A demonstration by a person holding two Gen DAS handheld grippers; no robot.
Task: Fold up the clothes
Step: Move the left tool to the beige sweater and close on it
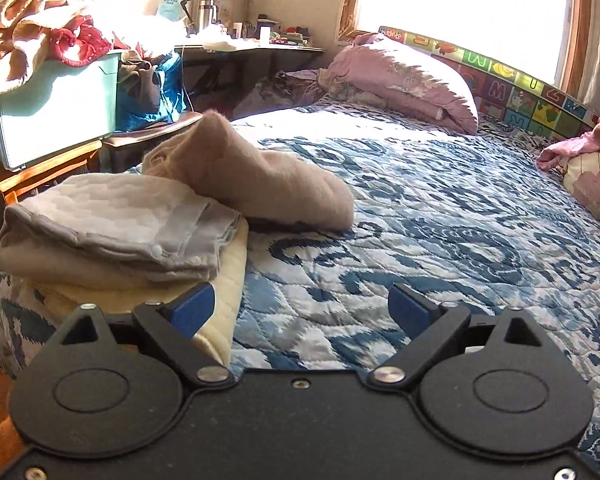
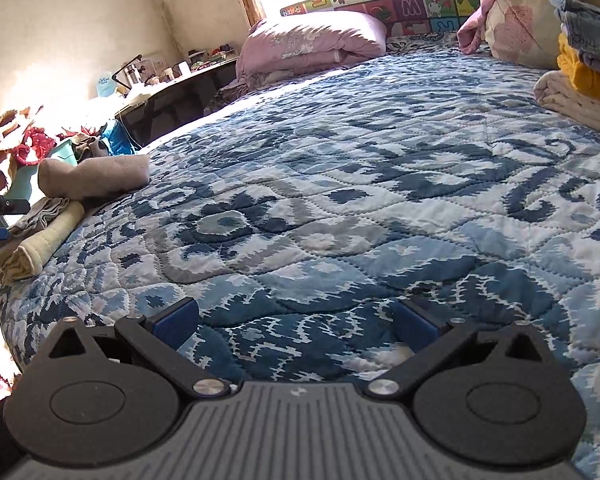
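While both grippers hang low over the bed with nothing between their blue pads, the left gripper [image 1: 302, 308] has its jaws spread wide above the blue and white quilt [image 1: 440, 216], and the right gripper [image 2: 296, 322] is spread just as wide over the same quilt [image 2: 340, 184]. Folded clothes sit at the near left edge of the bed: a gray folded garment [image 1: 112, 220] lies on top of a cream folded piece [image 1: 220, 312], and the left finger of the left gripper is just in front of that cream piece, whether touching it or not I cannot tell. Just beyond the stack, a tan fuzzy garment [image 1: 256, 176] lies in a loose roll on the quilt, resting partly against the gray one. From the right wrist view the same tan roll [image 2: 96, 178] and cream piece [image 2: 44, 242] show at the far left, well apart from the right gripper. A second stack of folded clothes [image 2: 584, 76] sits at the far right edge. A pink pillow [image 1: 404, 80] lies at the far end under the window, beside a colorful letter mat [image 1: 512, 80].
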